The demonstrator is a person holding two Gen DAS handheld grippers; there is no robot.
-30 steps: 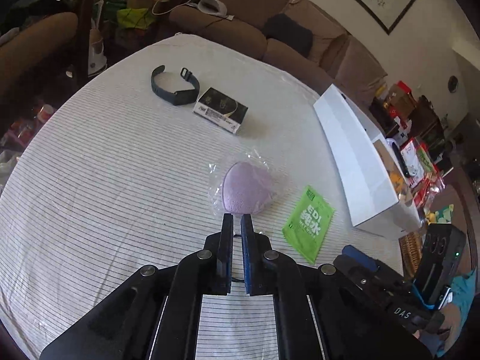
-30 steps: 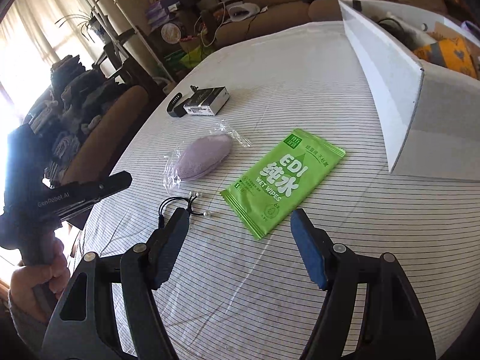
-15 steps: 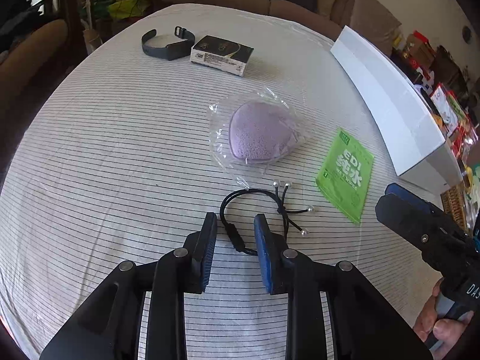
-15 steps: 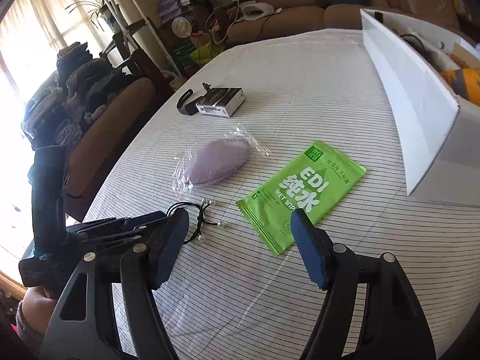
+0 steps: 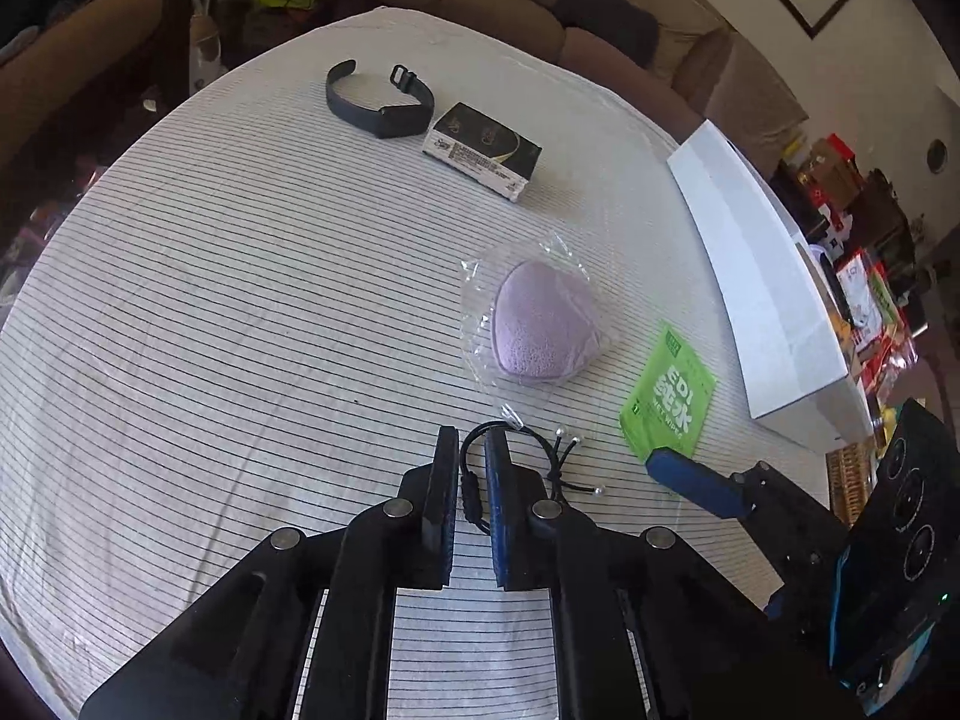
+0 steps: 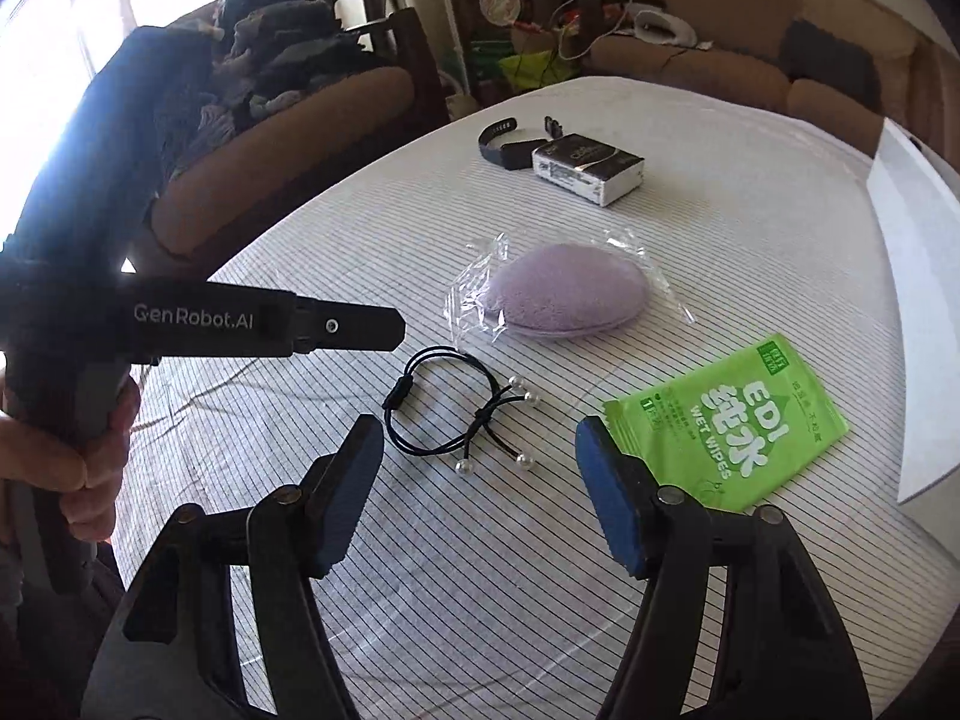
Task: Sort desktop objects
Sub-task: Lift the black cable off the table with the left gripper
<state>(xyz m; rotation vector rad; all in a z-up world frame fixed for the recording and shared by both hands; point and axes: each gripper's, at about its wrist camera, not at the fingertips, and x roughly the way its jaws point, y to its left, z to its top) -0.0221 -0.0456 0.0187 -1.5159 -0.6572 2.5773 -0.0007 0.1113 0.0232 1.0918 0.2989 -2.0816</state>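
A black hair tie with pearl beads lies flat on the striped tablecloth. My left gripper hovers just above its knot. Its jaws are closing to a narrow slit, and the cord shows through the slit but is not pinched. From the right wrist view, the left gripper's fingertips hang clear over the tie. My right gripper is open and closing, with the tie's beads between its fingertips on the cloth. A purple sponge in a clear bag and a green wet-wipes pack lie beyond.
A white open box stands along the table's right edge. A black wristband and a small black-and-white carton lie at the far side. A hand grips the left tool. Sofas and clutter surround the table.
The left gripper spread a little over the hair tie, sank and narrowed again. The right gripper swung left from the wipes pack to the hair tie, rolled, and its jaws narrowed.
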